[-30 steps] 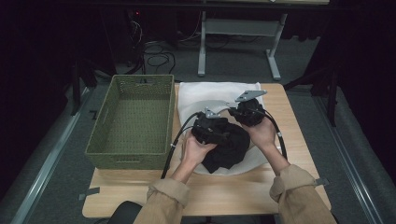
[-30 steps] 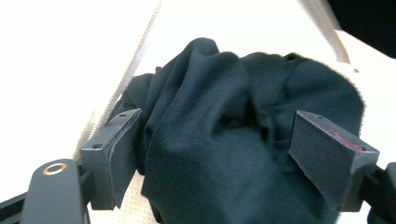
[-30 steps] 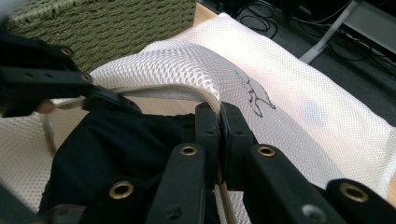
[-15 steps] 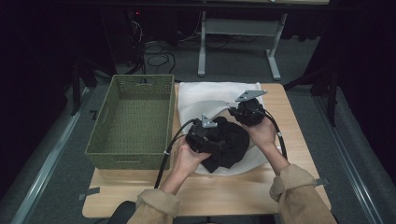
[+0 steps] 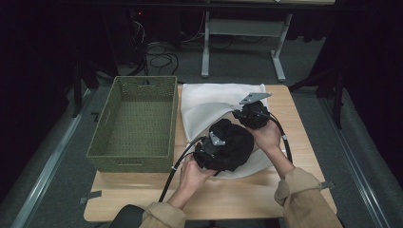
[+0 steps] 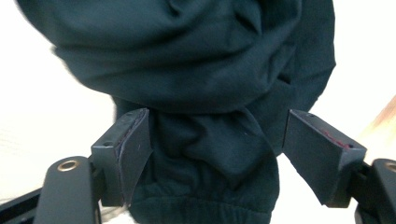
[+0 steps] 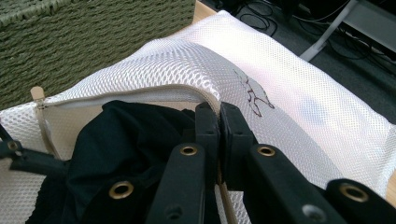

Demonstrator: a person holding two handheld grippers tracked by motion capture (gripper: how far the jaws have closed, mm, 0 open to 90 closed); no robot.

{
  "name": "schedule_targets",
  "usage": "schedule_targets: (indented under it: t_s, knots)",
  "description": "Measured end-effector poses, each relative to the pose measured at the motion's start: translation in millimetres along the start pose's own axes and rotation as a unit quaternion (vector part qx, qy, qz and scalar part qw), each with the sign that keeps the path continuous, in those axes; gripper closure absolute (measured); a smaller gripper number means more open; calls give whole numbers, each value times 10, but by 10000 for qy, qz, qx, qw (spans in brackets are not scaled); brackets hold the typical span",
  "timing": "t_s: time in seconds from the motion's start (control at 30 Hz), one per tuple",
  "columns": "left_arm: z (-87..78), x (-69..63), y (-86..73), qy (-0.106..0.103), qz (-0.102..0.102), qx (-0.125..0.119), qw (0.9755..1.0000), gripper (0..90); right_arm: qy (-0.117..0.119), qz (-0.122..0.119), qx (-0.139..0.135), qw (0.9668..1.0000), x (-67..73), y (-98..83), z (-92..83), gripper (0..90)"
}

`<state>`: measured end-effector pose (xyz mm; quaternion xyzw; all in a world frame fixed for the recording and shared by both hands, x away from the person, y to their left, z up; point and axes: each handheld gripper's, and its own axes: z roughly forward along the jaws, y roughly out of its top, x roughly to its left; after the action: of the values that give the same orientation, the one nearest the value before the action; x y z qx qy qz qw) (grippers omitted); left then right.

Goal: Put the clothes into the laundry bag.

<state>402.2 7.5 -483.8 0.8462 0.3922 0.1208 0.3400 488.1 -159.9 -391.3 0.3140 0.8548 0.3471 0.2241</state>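
A black garment (image 5: 235, 137) is bunched at the mouth of a white mesh bag (image 5: 209, 102) on the table. My left gripper (image 5: 216, 142) sits on the garment's near left side. In the left gripper view its jaws (image 6: 212, 140) stand part-way apart, pressed on a thick fold of the garment (image 6: 196, 56). My right gripper (image 5: 237, 114) is at the bag's right side. Seen from its own camera, the right gripper (image 7: 219, 109) is shut on the bag's zip rim and holds the mesh (image 7: 289, 107) up over the garment (image 7: 126, 135).
A green woven basket (image 5: 138, 81) with nothing in it stands left of the bag, its wall (image 7: 93, 37) close behind the bag's mouth. Bare wooden table (image 5: 237, 199) lies in front of the hands. Cables trail off the near edge.
My left gripper has carried the garment right and away from me, farther into the bag's mouth. The right gripper has kept its hold on the rim in place.
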Motion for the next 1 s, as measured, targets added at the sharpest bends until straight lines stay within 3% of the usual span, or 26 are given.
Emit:
schedule_targets:
  t_s: [0.23, 0.4, 0.6, 0.77, 1.0]
  knots:
    - [203, -79, -5, 95, 45, 172, 9998, 268, 18, 37, 8, 10000, -14, -29, 11, 881]
    - [273, -88, 2, 193, 36, 254, 9995, 346, 19, 34, 15, 10000, -13, -30, 5, 881]
    - [302, -52, 9, 297, 75, 391, 9988, 510, 21, 37, 10, 10000, -12, -28, 7, 881]
    - [283, -56, 27, 250, 268, 328, 9988, 779, 31, 9, 10, 10000, -4, -23, 11, 881]
    - [251, -12, 41, 114, 224, 244, 9994, 815, 39, 4, -1, 10000, -7, -29, 1, 881]
